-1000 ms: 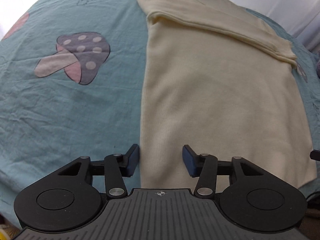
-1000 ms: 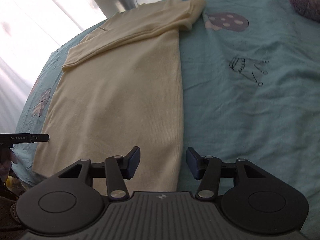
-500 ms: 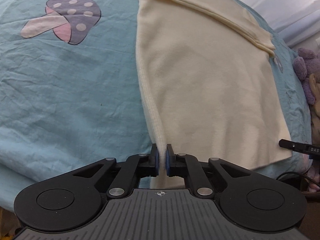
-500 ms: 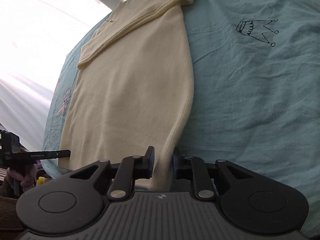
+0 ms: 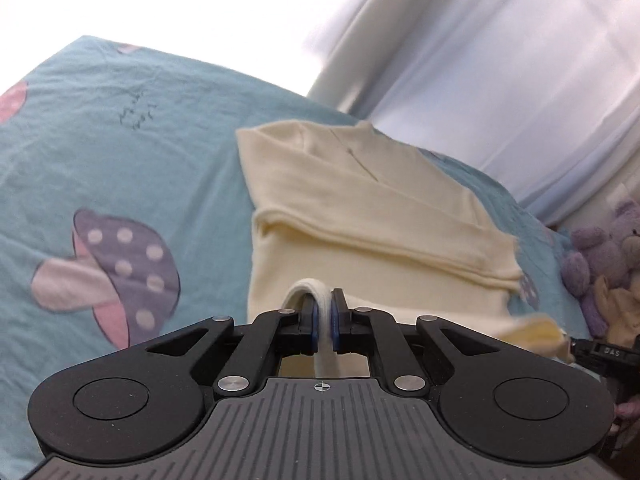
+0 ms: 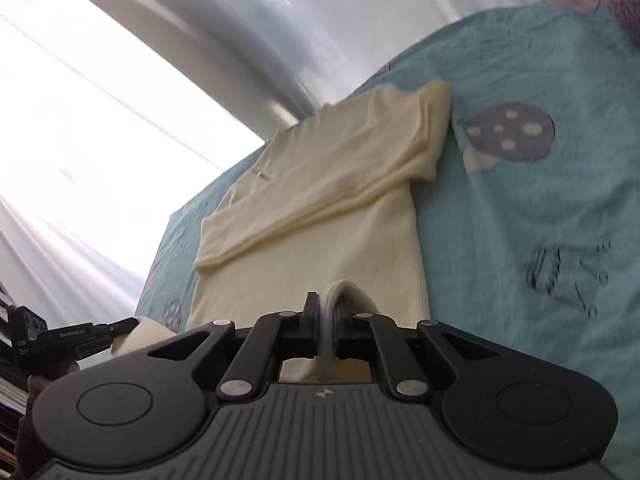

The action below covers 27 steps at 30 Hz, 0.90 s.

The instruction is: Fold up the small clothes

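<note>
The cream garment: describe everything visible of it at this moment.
The cream garment is a pale, finely ribbed knit top lying flat on the teal printed sheet. Its sleeves are folded across the upper body in a layered band. The near hem is lifted off the bed: the left gripper is shut on one bottom corner, the right gripper on the other, and the fabric loops over each pair of fingers. Nothing else touches it.

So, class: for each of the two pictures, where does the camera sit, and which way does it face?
Left wrist: on the left gripper, facing along the cream top; right gripper at the edge.
Right wrist: on the right gripper, facing the window; left gripper shows.
Shared: top, bedsheet, curtain.
</note>
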Each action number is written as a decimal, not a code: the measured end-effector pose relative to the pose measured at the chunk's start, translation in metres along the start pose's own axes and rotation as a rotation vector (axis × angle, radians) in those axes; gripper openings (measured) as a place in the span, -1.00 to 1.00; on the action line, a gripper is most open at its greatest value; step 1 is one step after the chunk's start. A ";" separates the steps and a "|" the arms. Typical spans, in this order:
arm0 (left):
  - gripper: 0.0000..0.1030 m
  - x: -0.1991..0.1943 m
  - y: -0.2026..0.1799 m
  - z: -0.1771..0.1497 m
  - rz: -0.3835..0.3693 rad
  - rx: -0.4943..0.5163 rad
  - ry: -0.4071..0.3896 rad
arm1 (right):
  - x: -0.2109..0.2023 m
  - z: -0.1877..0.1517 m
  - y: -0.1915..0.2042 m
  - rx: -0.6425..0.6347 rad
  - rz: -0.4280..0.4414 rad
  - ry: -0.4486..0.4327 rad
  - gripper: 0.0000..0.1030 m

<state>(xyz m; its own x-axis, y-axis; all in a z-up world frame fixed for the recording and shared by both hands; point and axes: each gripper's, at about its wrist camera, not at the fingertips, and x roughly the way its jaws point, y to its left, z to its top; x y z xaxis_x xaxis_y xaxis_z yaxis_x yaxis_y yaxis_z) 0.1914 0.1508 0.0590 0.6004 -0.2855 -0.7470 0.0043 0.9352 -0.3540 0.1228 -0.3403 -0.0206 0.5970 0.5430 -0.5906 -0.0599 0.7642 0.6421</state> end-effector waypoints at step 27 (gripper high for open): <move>-0.77 0.104 0.009 0.021 0.067 0.122 0.020 | 0.102 0.033 0.023 -0.484 -0.345 -0.005 -0.64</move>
<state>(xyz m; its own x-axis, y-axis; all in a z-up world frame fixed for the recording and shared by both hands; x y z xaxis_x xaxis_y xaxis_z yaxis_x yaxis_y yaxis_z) 0.2708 0.1336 -0.0095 0.5862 -0.2243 -0.7785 0.0627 0.9706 -0.2324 0.2090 -0.2786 -0.0503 0.6503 0.2339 -0.7228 -0.2188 0.9688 0.1166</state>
